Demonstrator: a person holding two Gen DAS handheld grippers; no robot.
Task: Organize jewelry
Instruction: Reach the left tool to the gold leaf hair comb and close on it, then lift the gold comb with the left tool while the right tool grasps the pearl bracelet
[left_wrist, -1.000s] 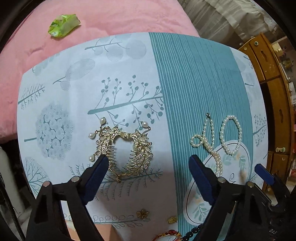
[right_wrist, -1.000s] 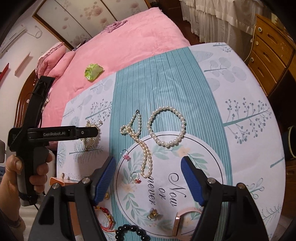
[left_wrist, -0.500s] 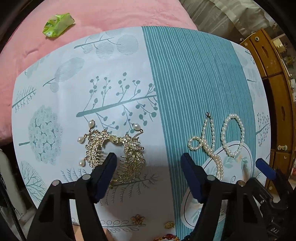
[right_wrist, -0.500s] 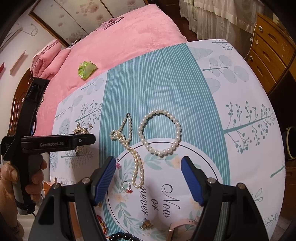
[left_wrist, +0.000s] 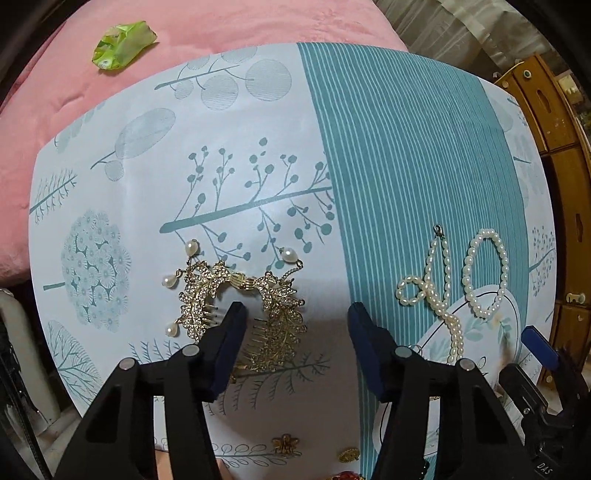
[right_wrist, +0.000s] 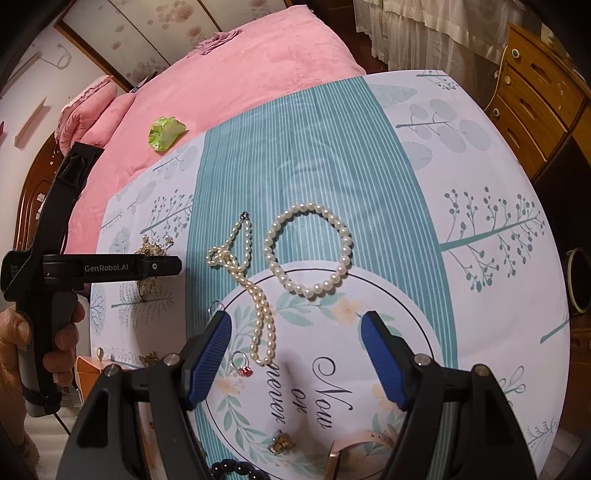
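Tongs (left_wrist: 293, 325) on the left: unclenched, just been narrowing over gold hair comb (left_wrist: 236, 306) on counter (left_wrist: 221, 129), right leaf between pads, untouched. Better centred on that leaf, then squeezed gently, clear of dangling pearls. Right tongs (right_wrist: 295, 345): released, empty, above pearl strand (right_wrist: 258, 295).

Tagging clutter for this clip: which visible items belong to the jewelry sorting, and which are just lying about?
Belongs to the job:
gold hair comb
pearl necklace
pearl bracelet
red-stone ring
black bead bracelet

Just lying about:
green wrapper
pink bedspread
wooden drawers
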